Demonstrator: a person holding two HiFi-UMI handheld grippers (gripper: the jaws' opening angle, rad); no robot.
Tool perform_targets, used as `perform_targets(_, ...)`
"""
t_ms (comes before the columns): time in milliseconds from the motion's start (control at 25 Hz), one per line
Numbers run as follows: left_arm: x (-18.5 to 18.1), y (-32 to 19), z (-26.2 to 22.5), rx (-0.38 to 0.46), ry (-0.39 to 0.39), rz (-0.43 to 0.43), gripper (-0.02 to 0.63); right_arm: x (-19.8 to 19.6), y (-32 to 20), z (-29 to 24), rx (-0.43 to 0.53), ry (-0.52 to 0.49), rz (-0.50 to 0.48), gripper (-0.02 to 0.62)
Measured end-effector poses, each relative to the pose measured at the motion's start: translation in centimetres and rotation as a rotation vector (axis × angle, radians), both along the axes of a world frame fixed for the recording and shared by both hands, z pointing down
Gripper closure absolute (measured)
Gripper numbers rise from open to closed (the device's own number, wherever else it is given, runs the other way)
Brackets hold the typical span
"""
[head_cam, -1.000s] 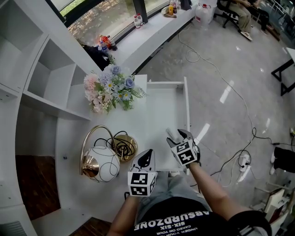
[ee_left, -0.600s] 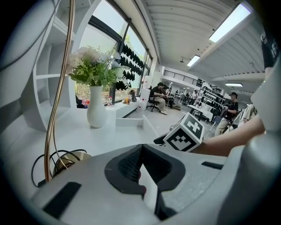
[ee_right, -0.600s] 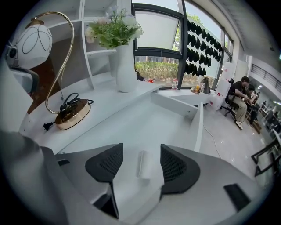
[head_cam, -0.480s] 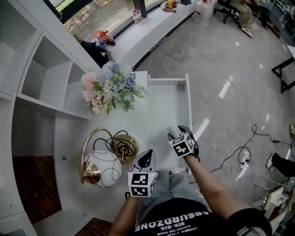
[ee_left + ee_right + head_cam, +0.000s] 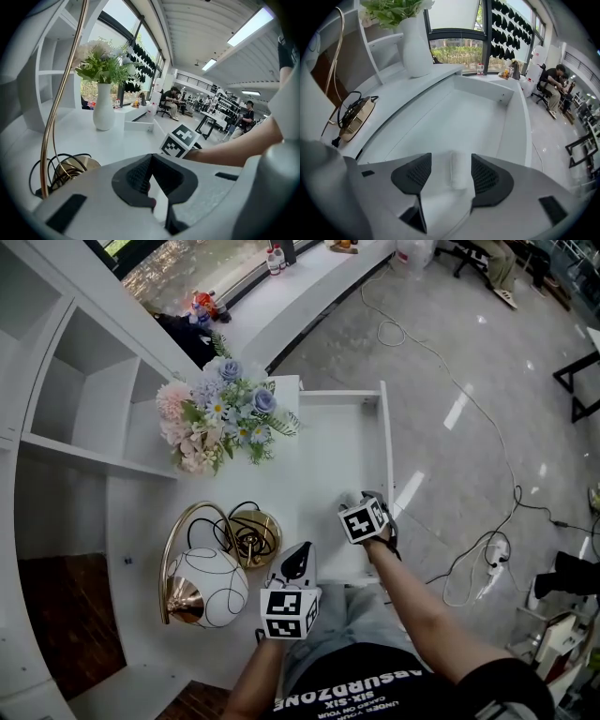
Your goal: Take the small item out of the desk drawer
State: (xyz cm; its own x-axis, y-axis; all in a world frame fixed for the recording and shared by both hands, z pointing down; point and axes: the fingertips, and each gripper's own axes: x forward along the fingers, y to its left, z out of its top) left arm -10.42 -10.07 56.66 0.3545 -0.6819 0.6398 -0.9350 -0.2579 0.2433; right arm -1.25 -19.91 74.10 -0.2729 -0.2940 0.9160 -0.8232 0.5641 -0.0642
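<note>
Right gripper [image 5: 450, 169]: jaws spread, lowered into the open drawer [image 5: 385, 448]. Small white item [image 5: 458, 171]: lies on the drawer floor between those jaws, nearer the right one. Left gripper [image 5: 151, 174]: jaws pressed together, nothing held, above the desk [image 5: 277, 488]. Lamp [image 5: 208, 579]: to its left. Flower vase [image 5: 103, 112]: ahead of it.

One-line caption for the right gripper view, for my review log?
Right gripper, jaws apart, poised around a small white item lying in the open desk drawer.
</note>
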Motion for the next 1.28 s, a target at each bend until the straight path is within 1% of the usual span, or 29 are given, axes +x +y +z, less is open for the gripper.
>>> perform_targets(160, 0.0, -0.1, 0.4, -0.012, 0.006, 0.002, 0.601, 0.0, -0.4, 1.1, -0.020, 0.008, 0.033, 0.338)
perform_targets(320, 0.0, -0.2, 0.8, -0.024, 0.014, 0.003, 0.601, 0.1, -0.6, 2.4, -0.046, 0.045, 0.058, 0.339)
perform_targets(560, -0.1, -0.3, 1.3, -0.034, 0.022, 0.000, 0.601, 0.4, -0.5, 4.3, -0.107, 0.055, 0.096, 0.345)
perform_targets(720, -0.3, -0.3, 1.5, -0.043, 0.023, -0.004, 0.601, 0.5, -0.6, 5.1, -0.116, 0.064, 0.099, 0.345)
perform_targets(880, -0.4, -0.1, 1.8, -0.050, 0.029, -0.011, 0.601, 0.6, -0.3, 6.0, -0.143, 0.060, 0.106, 0.348)
perform_targets(960, -0.4, 0.0, 2.0, -0.054, 0.029, -0.010, 0.601, 0.9, 0.0, 6.3, -0.160, 0.078, 0.113, 0.368)
perform_targets(1080, -0.5, 0.1, 2.3, -0.056, 0.030, -0.006, 0.601, 1.4, 0.0, 6.3, -0.162, 0.101, 0.120, 0.452)
perform_targets(1280, -0.5, 0.0, 2.5, -0.056, 0.026, 0.007, 0.601, 1.2, 0.0, 6.2, -0.169, 0.074, 0.118, 0.468)
